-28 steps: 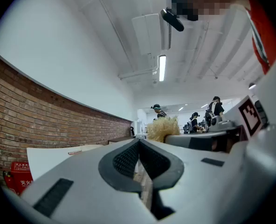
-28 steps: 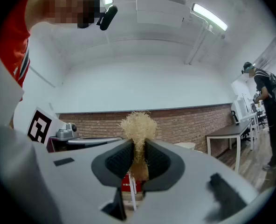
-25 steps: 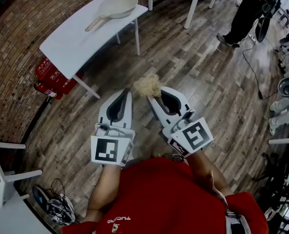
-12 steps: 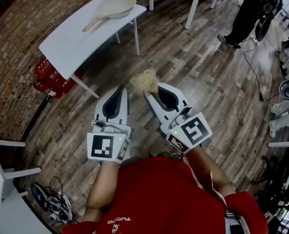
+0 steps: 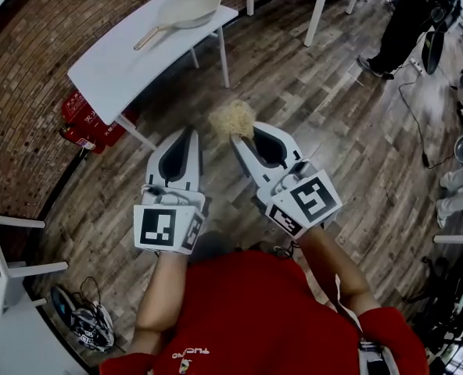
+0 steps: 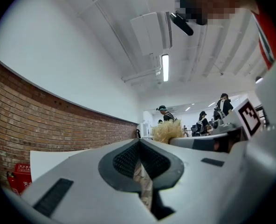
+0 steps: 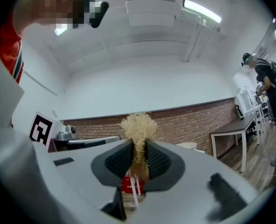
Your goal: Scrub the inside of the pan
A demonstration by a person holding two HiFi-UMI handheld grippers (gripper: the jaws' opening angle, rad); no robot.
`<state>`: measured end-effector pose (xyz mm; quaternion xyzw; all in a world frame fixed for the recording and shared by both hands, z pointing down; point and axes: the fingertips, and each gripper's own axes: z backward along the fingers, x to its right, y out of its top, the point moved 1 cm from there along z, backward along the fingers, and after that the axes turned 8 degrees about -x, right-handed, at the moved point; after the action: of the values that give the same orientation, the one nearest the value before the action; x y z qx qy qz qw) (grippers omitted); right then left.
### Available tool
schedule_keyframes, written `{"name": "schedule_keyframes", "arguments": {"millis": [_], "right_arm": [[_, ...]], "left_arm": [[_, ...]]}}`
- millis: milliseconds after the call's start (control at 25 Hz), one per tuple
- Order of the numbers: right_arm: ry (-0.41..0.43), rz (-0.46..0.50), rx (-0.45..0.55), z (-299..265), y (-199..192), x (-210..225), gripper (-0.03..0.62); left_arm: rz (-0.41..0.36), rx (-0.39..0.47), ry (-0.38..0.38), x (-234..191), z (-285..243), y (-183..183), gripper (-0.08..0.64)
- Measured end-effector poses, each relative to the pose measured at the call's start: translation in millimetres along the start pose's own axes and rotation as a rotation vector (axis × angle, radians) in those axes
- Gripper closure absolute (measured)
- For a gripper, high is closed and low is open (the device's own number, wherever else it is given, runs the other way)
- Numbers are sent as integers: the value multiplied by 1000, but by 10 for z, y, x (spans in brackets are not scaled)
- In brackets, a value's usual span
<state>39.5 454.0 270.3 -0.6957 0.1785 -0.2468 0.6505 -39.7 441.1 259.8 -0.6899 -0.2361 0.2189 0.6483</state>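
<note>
Two grippers held out over the wood floor (image 5: 333, 108), side by side, near each other, not touching. Left gripper (image 5: 186, 131): jaws pressed together, nothing between them. Right gripper (image 5: 238, 141): jaws clamped on a straw-coloured scrubber (image 5: 232, 120), tuft sticking out past the tips. Pan (image 5: 188, 9), pale with a long handle, lies on the white table (image 5: 114, 73) by the brick wall (image 5: 28, 92), well apart from both grippers. Red fire extinguishers (image 5: 87, 123) beside the table leg. Person (image 5: 407, 18) stands at far right.
</note>
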Motion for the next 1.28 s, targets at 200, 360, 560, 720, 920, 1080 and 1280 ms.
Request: {"name": "schedule_keyframes", "arguments": {"millis": [200, 360, 560, 720, 920, 1080, 1280], "right_arm": [[5, 6, -12, -65, -24, 48, 517], [4, 14, -23, -200, -72, 143, 517], [-7, 27, -20, -544, -6, 397, 517], [-15, 33, -22, -938, 75, 618, 517], [-30, 46, -30, -1451, 127, 879, 517], [-52, 44, -36, -1869, 154, 1119, 517], [-72, 40, -47, -2410, 170, 1335, 517]], "left_arm": [[7, 4, 8, -69, -57, -11, 546], [15, 9, 11, -189, -207, -59, 546], [9, 25, 11, -465, -545, -27, 546], [9, 29, 13, -805, -883, 11, 546], [11, 32, 5, -1247, -1339, 62, 546], [-4, 25, -5, -1603, -1686, 75, 546], [-1, 27, -16, -2098, -2056, 97, 546]]}}
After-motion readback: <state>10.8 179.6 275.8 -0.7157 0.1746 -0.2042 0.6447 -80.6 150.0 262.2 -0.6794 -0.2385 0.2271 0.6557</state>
